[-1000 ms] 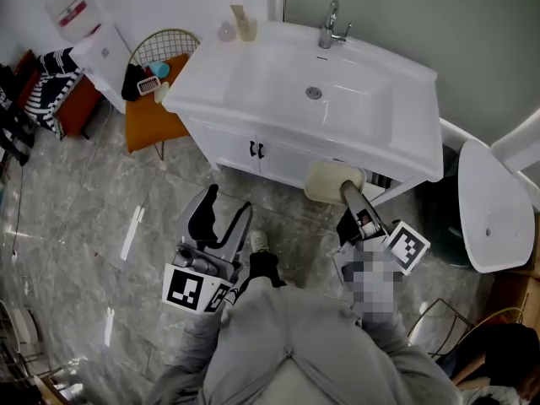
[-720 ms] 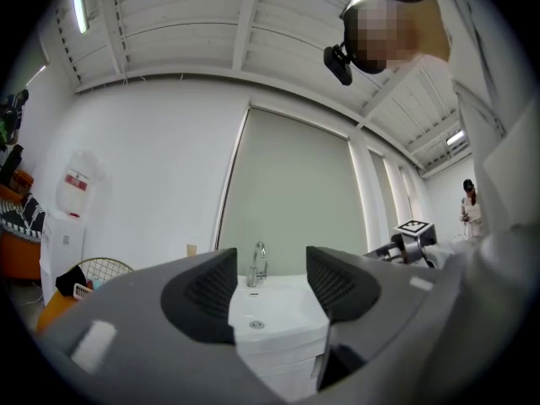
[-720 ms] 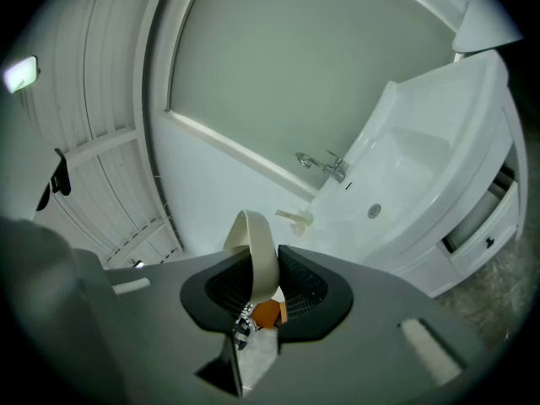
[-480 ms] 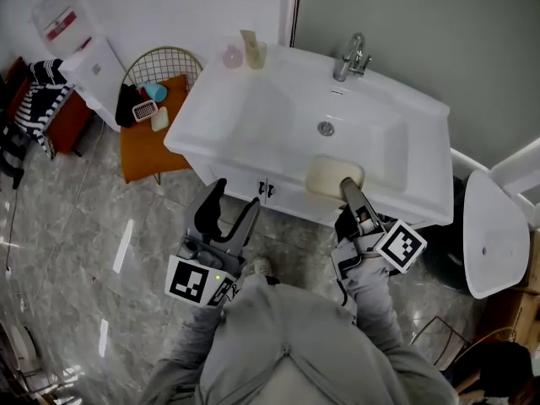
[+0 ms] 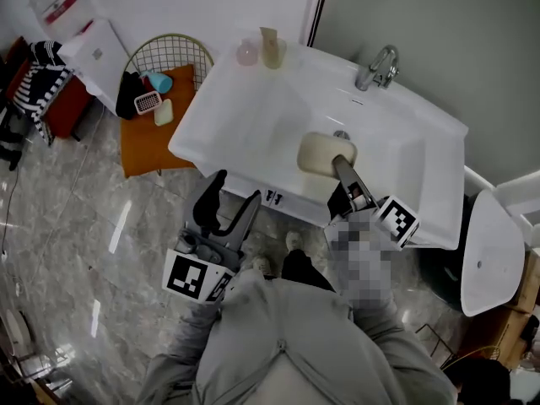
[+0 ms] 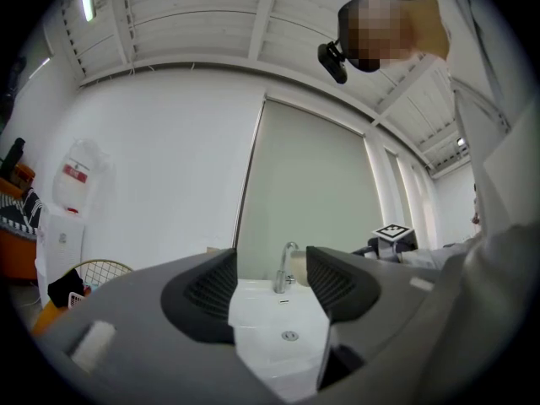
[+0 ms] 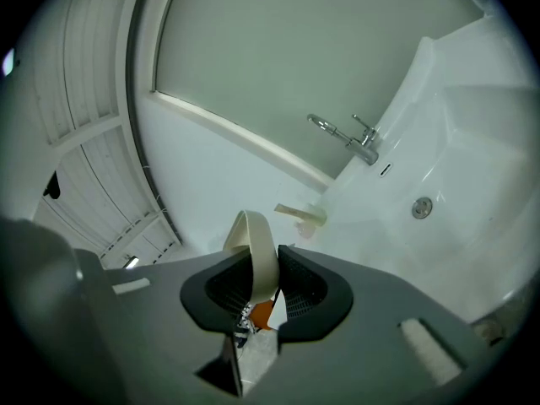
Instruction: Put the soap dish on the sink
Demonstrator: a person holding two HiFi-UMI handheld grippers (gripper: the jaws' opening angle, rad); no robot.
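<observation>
My right gripper (image 5: 341,170) is shut on the cream soap dish (image 5: 326,153), holding it above the basin of the white sink (image 5: 253,129), just in front of the drain. In the right gripper view the soap dish (image 7: 258,251) stands on edge between the jaws of that gripper (image 7: 263,285), with the faucet (image 7: 354,138) and the drain (image 7: 421,207) beyond. My left gripper (image 5: 230,205) hangs open and empty below the sink's front edge. Through the open left gripper (image 6: 272,287) I look at the sink (image 6: 283,327) and the faucet (image 6: 285,268).
A pink bottle (image 5: 246,52) and a beige tube (image 5: 270,47) stand at the sink's back left corner. An orange stool (image 5: 145,132) with small items and a wire basket (image 5: 169,56) is left of the sink. A white lid-like object (image 5: 481,265) lies at the right.
My right gripper has carried the soap dish up from below the sink's front edge to over the basin. The view has moved closer to the sink. My left gripper stays open.
</observation>
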